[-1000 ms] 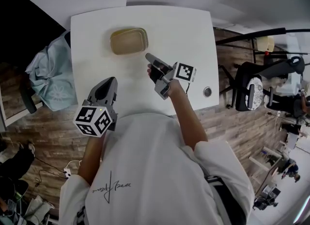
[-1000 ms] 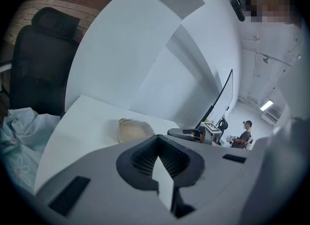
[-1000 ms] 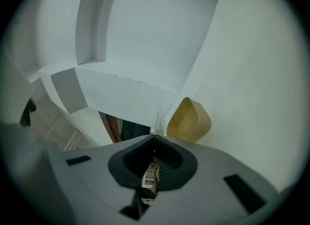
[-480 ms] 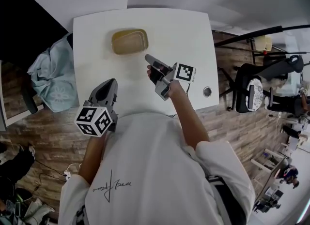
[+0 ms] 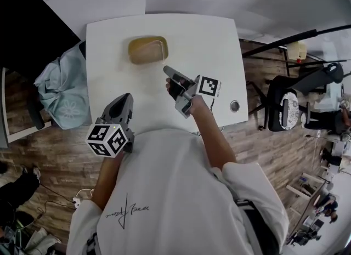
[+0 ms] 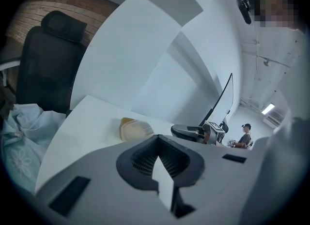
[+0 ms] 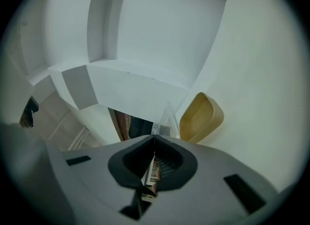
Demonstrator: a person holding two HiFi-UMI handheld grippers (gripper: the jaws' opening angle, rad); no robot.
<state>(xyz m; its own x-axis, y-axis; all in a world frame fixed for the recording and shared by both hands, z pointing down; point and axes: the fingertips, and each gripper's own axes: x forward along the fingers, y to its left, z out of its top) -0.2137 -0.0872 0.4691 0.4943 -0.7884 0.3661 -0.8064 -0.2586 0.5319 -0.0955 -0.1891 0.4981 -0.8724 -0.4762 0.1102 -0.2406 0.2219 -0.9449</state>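
Print first: black-and-white square patterns on the left marker cube (image 5: 107, 139) and the right marker cube (image 5: 208, 85). Slanted script on the back of the white shirt (image 5: 164, 193), too small and too turned to read.

Tan container (image 5: 147, 50) on the white tabletop (image 5: 208, 34), close to the far edge, nearer the far left corner than the far right. Shallow, round-cornered, mouth up. In the right gripper view, only its own tan floor and walls visible inside.

Right gripper (image 5: 166, 69) over the middle of the tabletop, tip aimed at the container's right end, near it but apart. Jaws pressed together in the right gripper view, with a thin clear plastic piece (image 7: 168, 119) rising from their tip, apparently pinched there. Exact kind of piece not to be told. Seen standing between the jaw tip and the container.

Left gripper (image 5: 125, 98) at the near edge, toward the near left corner, well apart from the container. Jaws closed tip to tip in the left gripper view, gripping nothing.

Round ringed hole (image 5: 235, 105) near the near right corner of the tabletop. Pale blue cloth (image 5: 60, 86) heaped just beside the left edge. Black office chair (image 5: 282, 103) beyond the right edge, on the wood-patterned floor (image 5: 49, 155).
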